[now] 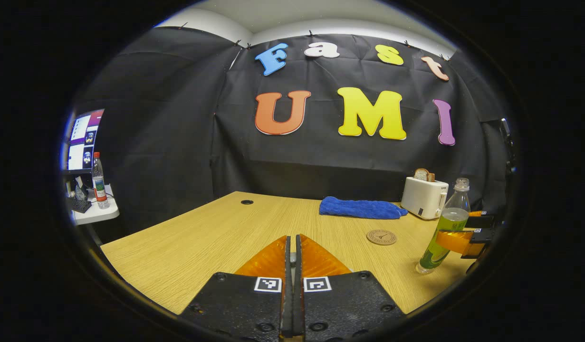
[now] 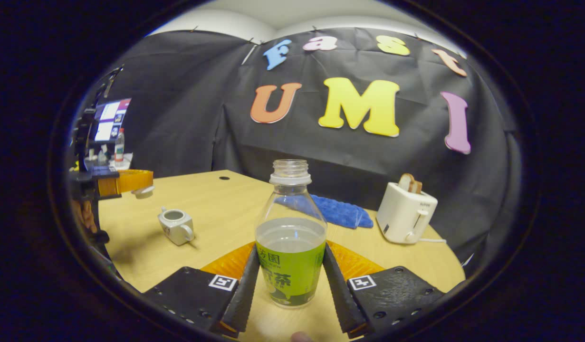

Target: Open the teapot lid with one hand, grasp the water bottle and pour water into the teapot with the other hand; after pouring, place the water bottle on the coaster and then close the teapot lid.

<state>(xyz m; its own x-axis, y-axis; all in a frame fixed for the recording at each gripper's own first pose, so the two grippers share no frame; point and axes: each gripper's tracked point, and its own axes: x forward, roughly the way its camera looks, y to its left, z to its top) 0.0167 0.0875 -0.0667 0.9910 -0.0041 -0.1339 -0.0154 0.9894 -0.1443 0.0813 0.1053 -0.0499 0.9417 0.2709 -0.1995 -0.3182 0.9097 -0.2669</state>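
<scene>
The right claw (image 2: 291, 280) has its fingers set either side of the clear plastic water bottle with the green label (image 2: 291, 237), flanking the label band and looking clamped on it; the bottle stands uncapped on the pale wooden worktop (image 2: 216, 199), roughly half full, so I judge it light but sloshy, with thin walls that will give under a hard squeeze and a slick label; the labelled waist, where the claw sits, is the sensible place to hold.

The right gripper view gives us the small white ceramic teapot (image 2: 176, 226) with its mouth open, to the left, well apart from the bottle; beyond it the left claw (image 2: 142, 186) seems to carry the small white lid (image 2: 143, 191) aloft.

The left gripper view offers the round brown coaster (image 1: 381, 236) near the bottle, and its own fingers nearly together; whether they pinch the lid I cannot tell; ceramic is brittle, so gently.
</scene>
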